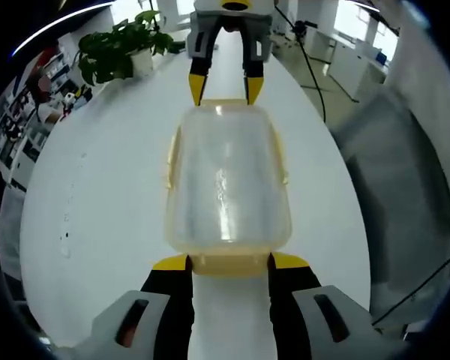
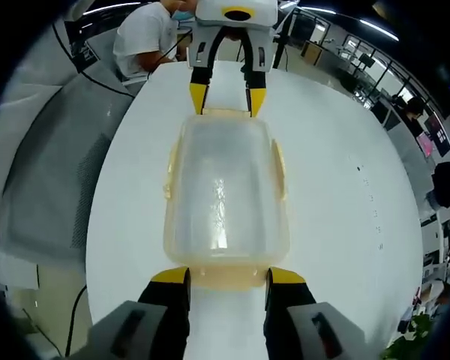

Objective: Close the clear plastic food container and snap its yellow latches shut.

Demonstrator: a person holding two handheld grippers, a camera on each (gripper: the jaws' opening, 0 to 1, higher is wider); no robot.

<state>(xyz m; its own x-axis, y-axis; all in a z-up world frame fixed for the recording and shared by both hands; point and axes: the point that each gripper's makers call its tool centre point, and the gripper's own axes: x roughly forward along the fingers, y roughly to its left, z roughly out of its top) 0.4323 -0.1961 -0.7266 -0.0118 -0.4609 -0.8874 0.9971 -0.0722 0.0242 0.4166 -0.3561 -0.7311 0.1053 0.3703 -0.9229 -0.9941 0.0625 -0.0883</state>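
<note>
The clear plastic container (image 1: 226, 180) lies lengthwise on the white table (image 1: 97, 210) with its lid on. Pale yellow latches show along its sides (image 1: 171, 161) and at both ends. My left gripper (image 1: 229, 262) stands open at the near end, its yellow-tipped jaws flanking the end latch (image 1: 229, 264). At the far end my right gripper (image 1: 225, 90) faces it, open too. In the right gripper view the container (image 2: 223, 187) stands between the right gripper (image 2: 229, 275), jaws either side of its end latch (image 2: 229, 277), and the left gripper (image 2: 225, 97) opposite.
A potted plant (image 1: 124, 49) stands at the table's far left, with shelves (image 1: 30, 97) beyond. A person in a white shirt (image 2: 146, 34) sits past the table's far end. Grey floor (image 2: 52, 165) and a cable (image 1: 315, 75) lie beside the long table.
</note>
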